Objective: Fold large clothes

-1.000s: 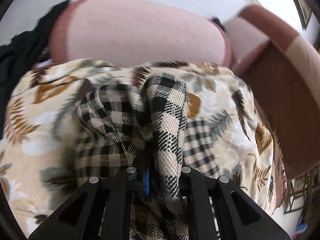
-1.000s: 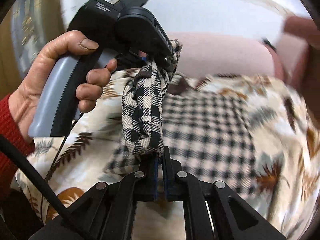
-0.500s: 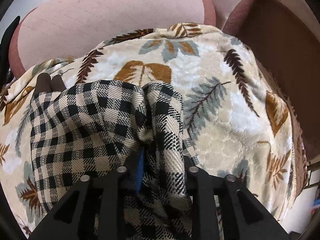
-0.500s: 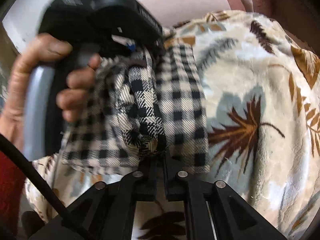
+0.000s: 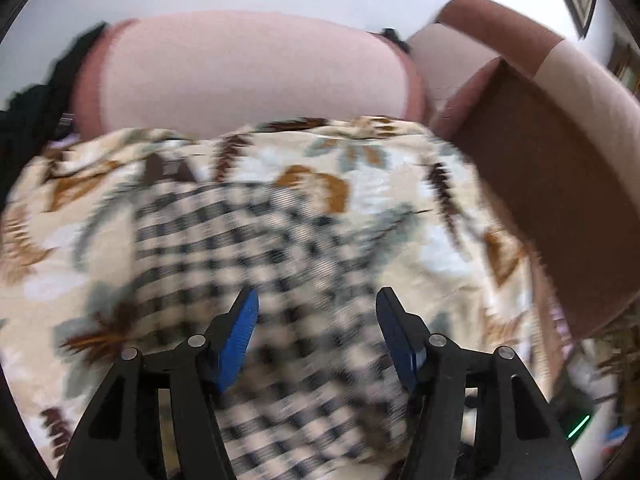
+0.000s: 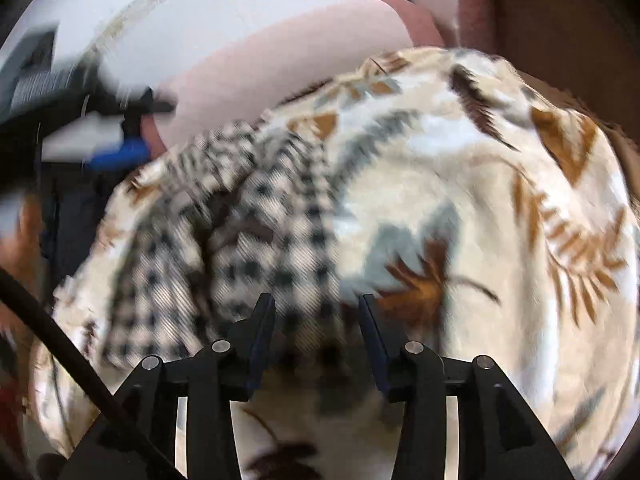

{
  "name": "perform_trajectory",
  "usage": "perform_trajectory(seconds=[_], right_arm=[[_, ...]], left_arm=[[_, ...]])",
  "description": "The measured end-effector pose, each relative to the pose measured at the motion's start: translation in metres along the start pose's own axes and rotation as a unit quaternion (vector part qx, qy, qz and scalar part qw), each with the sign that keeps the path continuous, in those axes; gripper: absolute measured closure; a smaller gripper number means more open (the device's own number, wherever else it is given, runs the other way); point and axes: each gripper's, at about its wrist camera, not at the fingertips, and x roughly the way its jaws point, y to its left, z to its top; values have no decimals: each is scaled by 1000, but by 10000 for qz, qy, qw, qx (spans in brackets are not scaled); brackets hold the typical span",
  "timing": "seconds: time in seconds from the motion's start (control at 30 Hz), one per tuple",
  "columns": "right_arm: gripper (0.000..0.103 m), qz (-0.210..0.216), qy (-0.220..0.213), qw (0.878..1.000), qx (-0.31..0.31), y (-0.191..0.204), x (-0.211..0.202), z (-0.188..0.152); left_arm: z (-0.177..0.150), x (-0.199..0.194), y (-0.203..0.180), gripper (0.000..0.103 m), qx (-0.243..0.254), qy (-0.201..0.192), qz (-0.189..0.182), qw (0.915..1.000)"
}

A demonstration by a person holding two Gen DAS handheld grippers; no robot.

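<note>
A black-and-cream checked garment (image 5: 256,264) lies folded on a cream blanket with a leaf print (image 5: 400,184). My left gripper (image 5: 316,300) is open just above the garment, holding nothing. In the right wrist view the same garment (image 6: 248,240) lies rumpled on the blanket (image 6: 460,184), and my right gripper (image 6: 316,308) is open over its near edge, empty. The left gripper (image 6: 100,148) shows blurred at the upper left of the right wrist view. Both views are motion-blurred.
A pink sofa back cushion (image 5: 240,76) rises behind the blanket. A brown sofa armrest (image 5: 552,168) stands at the right. Dark cloth (image 5: 28,112) lies at the far left. A white wall is behind.
Both grippers have opened and let go of the checked garment, which now lies on the blanket. Both have pulled back from it.
</note>
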Motion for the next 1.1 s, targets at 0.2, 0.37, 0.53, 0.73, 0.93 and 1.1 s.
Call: perform_trajectory(seconds=[0.2,0.37,0.53,0.73,0.93,1.1], right_arm=[[55,808,56,9965,206,12,26,53],[55,1137,680,9912,47,32,87,75],[86,1253,778,9890,79,35,99,74],[88,944,334,9950,-23,18,63,87],[83,640,1057,9919,312,-24,104,66],[64,449,920,9937,459,-36,86,78]], left_arm=[[-58,-13,40,43,-125,-1,630,9979],[-84,-10,55,43,-353,148,752,9964],[-91,-6,49,43,-220,102,1041,9943],[-100,12,40,43,-259,267,1019,9941],[-119,34,35,41,-115,502,1192,9915],[-124,21,38,41,-146,607,1096,9920]])
